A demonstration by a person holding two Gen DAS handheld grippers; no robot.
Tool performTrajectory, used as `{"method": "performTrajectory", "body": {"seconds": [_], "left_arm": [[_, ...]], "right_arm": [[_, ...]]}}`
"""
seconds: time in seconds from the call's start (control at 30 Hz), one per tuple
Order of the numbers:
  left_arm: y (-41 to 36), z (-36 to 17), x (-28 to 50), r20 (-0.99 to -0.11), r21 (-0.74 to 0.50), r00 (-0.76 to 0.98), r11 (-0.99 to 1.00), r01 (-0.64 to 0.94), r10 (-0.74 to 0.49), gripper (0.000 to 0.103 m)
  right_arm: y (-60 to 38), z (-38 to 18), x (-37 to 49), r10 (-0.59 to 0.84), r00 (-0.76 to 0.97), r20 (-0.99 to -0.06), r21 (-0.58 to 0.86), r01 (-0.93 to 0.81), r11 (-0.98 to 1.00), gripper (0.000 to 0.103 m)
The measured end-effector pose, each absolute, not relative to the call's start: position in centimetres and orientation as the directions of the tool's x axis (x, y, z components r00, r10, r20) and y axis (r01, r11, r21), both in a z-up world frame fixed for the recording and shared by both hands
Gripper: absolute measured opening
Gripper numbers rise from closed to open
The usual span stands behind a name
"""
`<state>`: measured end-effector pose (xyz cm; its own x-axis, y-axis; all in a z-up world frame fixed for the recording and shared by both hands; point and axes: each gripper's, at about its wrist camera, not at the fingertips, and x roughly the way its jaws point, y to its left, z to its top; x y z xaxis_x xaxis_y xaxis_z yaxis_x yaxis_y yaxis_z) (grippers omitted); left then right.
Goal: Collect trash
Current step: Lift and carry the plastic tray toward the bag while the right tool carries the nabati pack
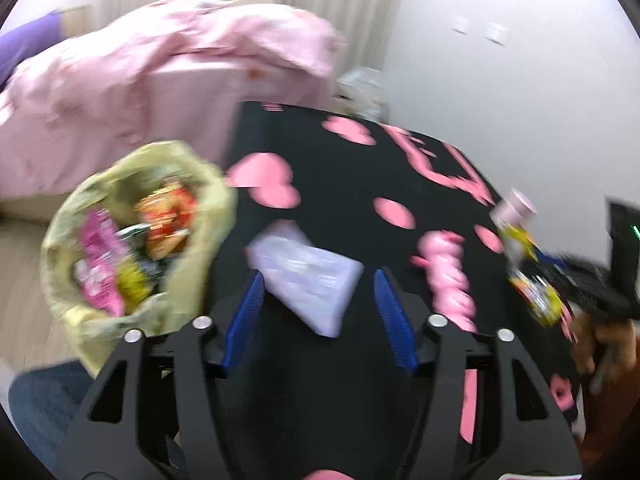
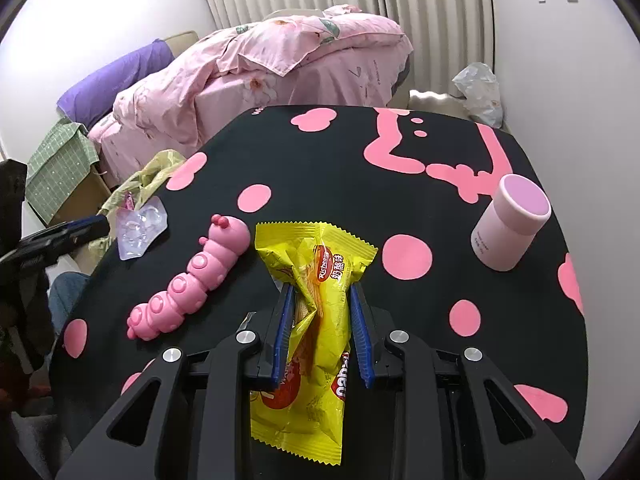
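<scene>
Yellow snack wrapper [image 2: 316, 312], long axis twelve-to-six, sits pinched between the right tongs [image 2: 322, 292]; left tongs [image 1: 318, 280] gape empty.

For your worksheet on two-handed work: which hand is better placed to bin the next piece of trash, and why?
Right. The right gripper already has the yellow wrapper between its fingers. The left gripper is open around the clear tray, though nearer the bag.
</scene>
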<state>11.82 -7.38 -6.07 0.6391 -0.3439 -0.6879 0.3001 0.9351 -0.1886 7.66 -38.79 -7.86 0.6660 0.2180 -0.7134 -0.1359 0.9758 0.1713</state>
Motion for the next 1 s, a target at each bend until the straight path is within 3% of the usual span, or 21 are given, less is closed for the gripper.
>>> {"method": "performTrajectory", "body": {"seconds": [0.1,0.17,0.4,0.47,0.53,0.57,0.7,1.0], "left_arm": [[-6.7,-7.2,13.4,-0.722,-0.251,0.596,0.936,0.248,-0.351,0.064],[-7.9,-7.6,13.9,-0.740,-0.226,0.572,0.932,0.283,-0.354,0.069],[-14.7,-10.1,15.1,-0.812,0.119,0.570,0.919,0.376,-0.128,0.068],[-14.6,-10.1,15.1,-0.802,0.108,0.580,0.919,0.379,-0.145,0.056],[-14.1,-9.9,15.3,-0.793,0.078,0.585,0.926,0.370,-0.167,0.022],[-13.6,-9.7,15.4,-0.791,0.050,0.584,0.932,0.358,-0.181,0.017],[-12.1,-8.8,15.4,-0.771,-0.021,0.592,0.938,0.345,-0.235,0.010],[-9.3,-6.0,14.3,-0.705,-0.115,0.629,0.929,0.353,-0.327,0.010]], "right_arm": [[-38.6,-8.0,7.8,0.225,0.666,-0.711,0.173,-0.144,0.974,0.027],[-38.4,-8.2,7.9,0.225,0.665,-0.712,0.168,-0.150,0.974,0.027],[-38.5,-9.0,7.8,0.219,0.663,-0.716,0.164,-0.145,0.976,0.027],[-38.6,-9.0,7.7,0.218,0.666,-0.713,0.165,-0.144,0.976,0.027],[-38.8,-8.9,7.7,0.223,0.670,-0.708,0.171,-0.143,0.975,0.027],[-38.9,-8.9,7.7,0.223,0.673,-0.705,0.174,-0.141,0.975,0.027],[-38.7,-8.4,7.8,0.225,0.681,-0.697,0.169,-0.149,0.974,0.027],[-36.7,-5.7,8.2,0.220,0.713,-0.666,0.118,-0.191,0.975,0.027]]}}
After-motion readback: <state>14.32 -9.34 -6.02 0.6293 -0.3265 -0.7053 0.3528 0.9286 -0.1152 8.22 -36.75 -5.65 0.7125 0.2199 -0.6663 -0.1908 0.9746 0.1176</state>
